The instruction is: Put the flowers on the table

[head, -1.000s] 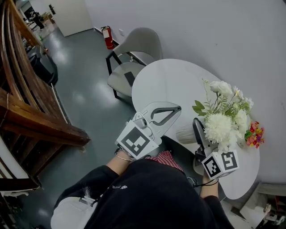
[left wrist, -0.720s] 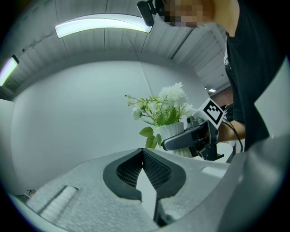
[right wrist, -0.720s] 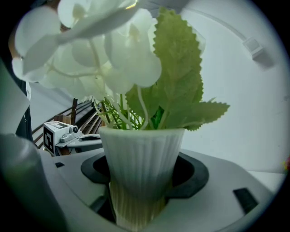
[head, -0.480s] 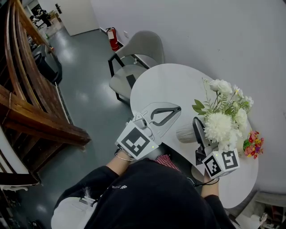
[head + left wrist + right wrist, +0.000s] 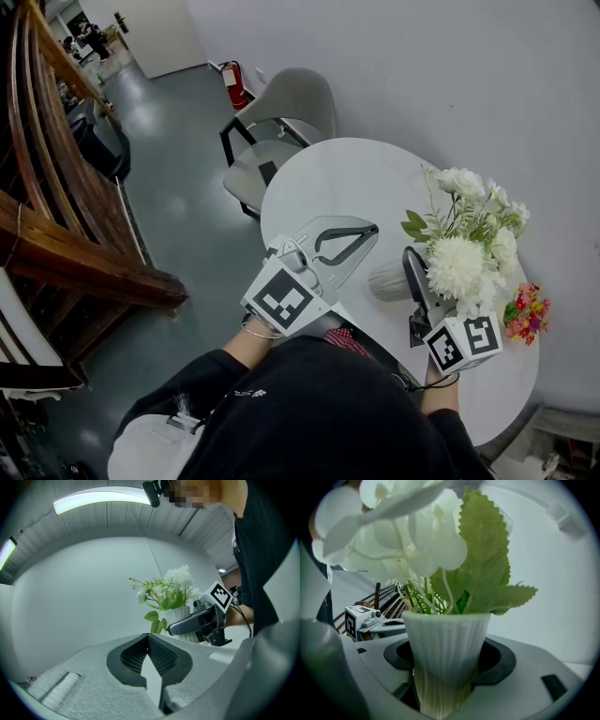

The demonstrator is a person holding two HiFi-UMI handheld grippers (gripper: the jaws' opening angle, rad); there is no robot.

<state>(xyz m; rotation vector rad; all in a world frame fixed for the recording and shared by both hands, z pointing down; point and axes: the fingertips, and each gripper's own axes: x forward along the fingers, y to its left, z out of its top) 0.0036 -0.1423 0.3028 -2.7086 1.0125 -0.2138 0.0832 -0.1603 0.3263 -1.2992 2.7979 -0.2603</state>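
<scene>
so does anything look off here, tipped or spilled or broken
Nothing stands out. The vase sits upright in the right gripper, its white flowers look intact, and nothing is spilled on the table.

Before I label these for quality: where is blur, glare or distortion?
Right gripper view: the white flowers near the lens are soft, the ribbed vase sharper. Left gripper view: fisheye bends the overexposed ceiling light. Head view: sharp, sheen on the floor.

The white flowers (image 5: 459,262) (with green leaves) stand upright in a ribbed white pot (image 5: 446,653), over the round white counter (image 5: 328,183).
</scene>
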